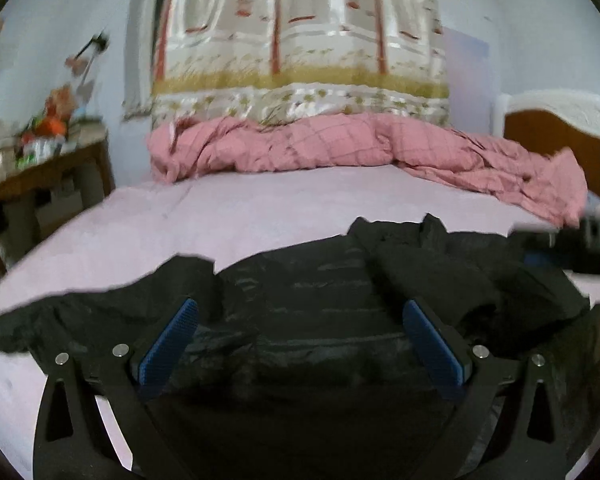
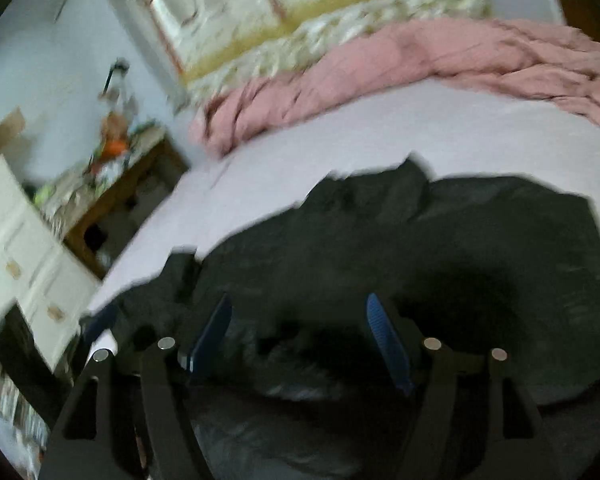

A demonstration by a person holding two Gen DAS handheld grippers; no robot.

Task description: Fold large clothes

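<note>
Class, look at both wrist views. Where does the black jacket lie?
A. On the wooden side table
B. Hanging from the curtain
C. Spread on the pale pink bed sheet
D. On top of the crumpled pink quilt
C: the black jacket lies spread on the pale pink bed sheet, nearer than the crumpled pink quilt, with both open tools, left tool and right tool, over it.

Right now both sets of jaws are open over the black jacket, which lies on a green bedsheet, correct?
Not quite: the bedsheet is pale pink, not green, as the left wrist view shows. The rest holds: the left gripper and right gripper are open over the black jacket.
</note>
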